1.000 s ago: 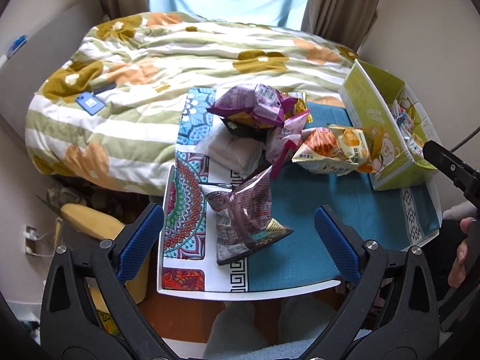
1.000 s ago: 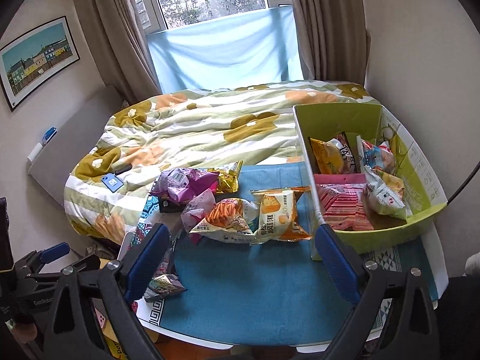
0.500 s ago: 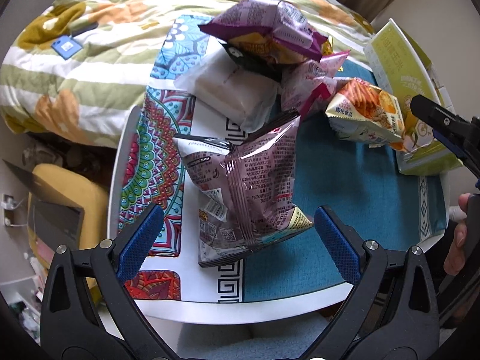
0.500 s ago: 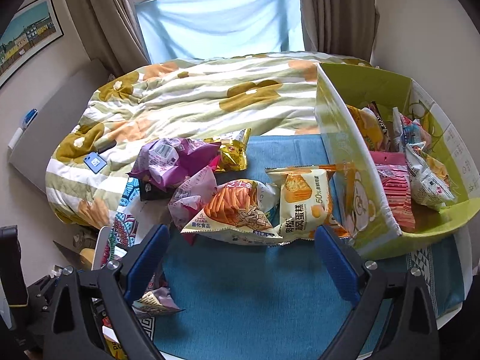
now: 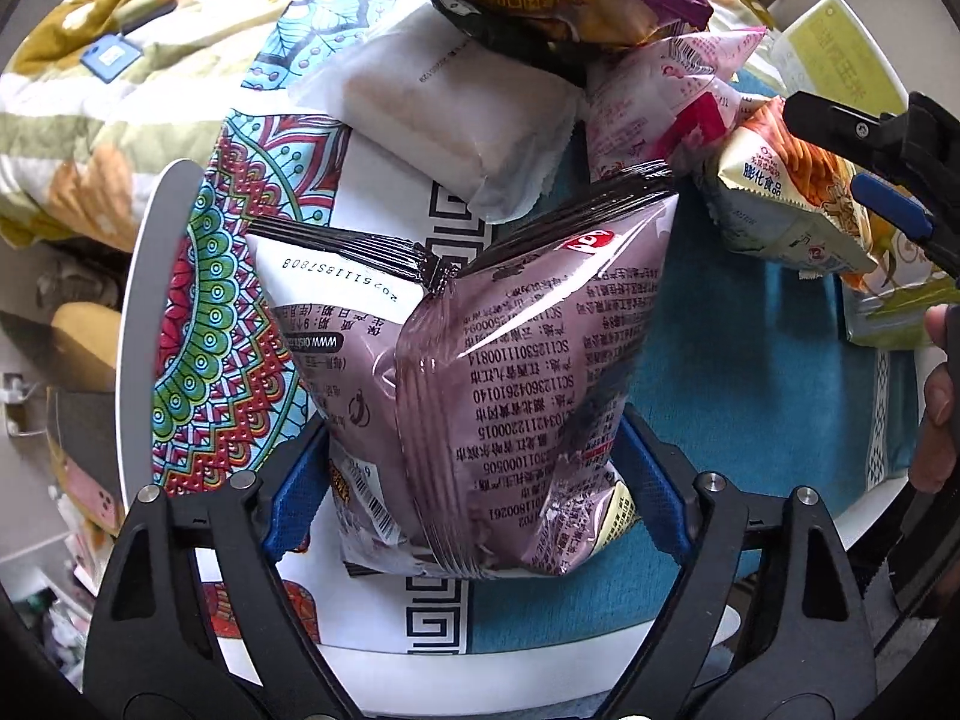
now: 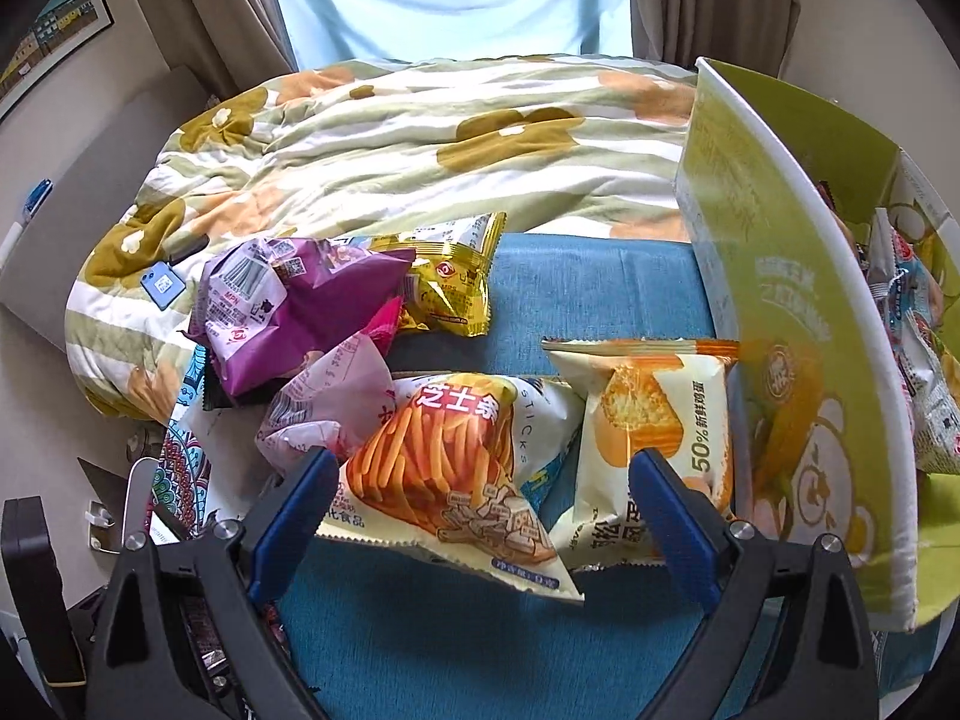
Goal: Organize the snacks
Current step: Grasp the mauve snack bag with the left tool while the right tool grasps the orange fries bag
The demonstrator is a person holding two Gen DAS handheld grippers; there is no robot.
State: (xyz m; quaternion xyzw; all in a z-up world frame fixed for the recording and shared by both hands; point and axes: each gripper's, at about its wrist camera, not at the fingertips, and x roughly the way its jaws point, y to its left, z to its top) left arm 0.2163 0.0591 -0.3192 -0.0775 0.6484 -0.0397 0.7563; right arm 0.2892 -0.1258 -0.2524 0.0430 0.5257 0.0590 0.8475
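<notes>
A mauve snack bag (image 5: 510, 360) lies on the patterned cloth, back side up. My left gripper (image 5: 477, 486) points down over it; its jaws are closing, and both blue pads touch the bag's lower sides. My right gripper (image 6: 480, 516) stands open, low over an orange sticks bag (image 6: 444, 468) and a cream cake bag (image 6: 654, 414), touching neither. A purple bag (image 6: 288, 312), a pink bag (image 6: 336, 402) and a yellow bag (image 6: 450, 282) are piled behind them. A white wrapped cake (image 5: 444, 114) lies just beyond the mauve bag.
A green cardboard box (image 6: 774, 300) holding several snacks stands at the right of the blue cloth (image 6: 600, 288). The round table's white rim (image 5: 144, 276) shows on the left. A flowered quilt (image 6: 420, 138) on a bed lies behind. A hand (image 5: 936, 420) shows at the right edge.
My left gripper has sunk onto the mauve bag and its jaws have narrowed around it. My right gripper has dropped and moved in toward the orange and cream bags.
</notes>
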